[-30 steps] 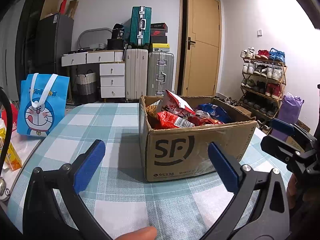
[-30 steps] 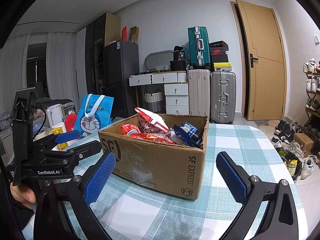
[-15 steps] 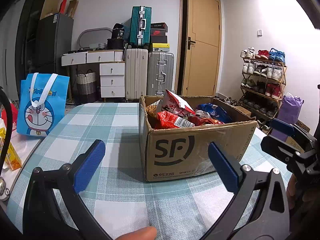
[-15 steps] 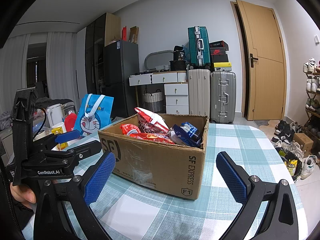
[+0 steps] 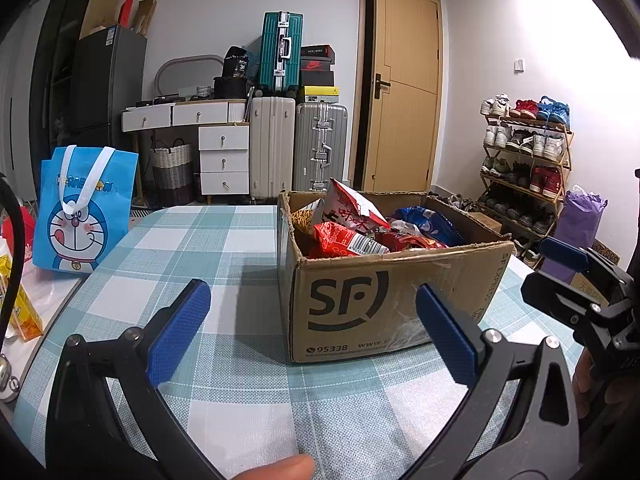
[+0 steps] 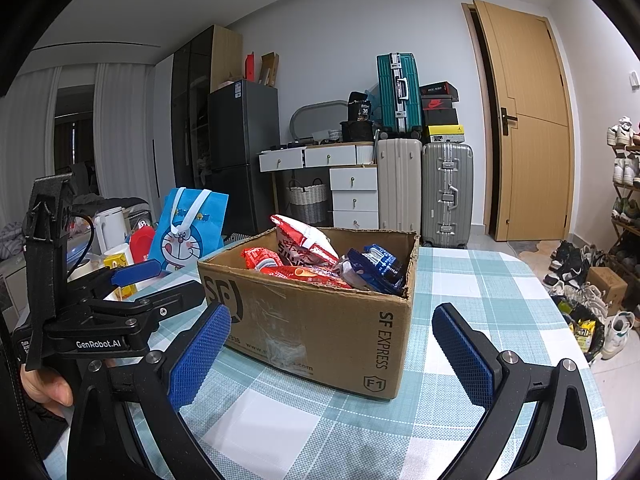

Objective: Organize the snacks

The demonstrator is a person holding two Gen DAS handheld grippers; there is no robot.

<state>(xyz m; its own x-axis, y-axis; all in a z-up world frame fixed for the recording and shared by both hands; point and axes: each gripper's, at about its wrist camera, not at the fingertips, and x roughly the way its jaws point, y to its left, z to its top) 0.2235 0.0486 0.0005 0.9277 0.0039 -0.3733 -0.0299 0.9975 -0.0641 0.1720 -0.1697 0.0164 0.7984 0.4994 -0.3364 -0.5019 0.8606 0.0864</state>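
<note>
A brown cardboard box marked SF stands on the checked tablecloth, and shows too in the right wrist view. It holds several snack bags: red ones, a red-and-white one standing up, and a blue one. My left gripper is open and empty, just in front of the box's near wall. My right gripper is open and empty, near the box's corner. Each gripper shows at the edge of the other's view.
A blue Doraemon bag stands at the table's left. A yellow carton, a red item and a white kettle sit left of it. The table edge runs along the right; shoes lie on the floor beyond it.
</note>
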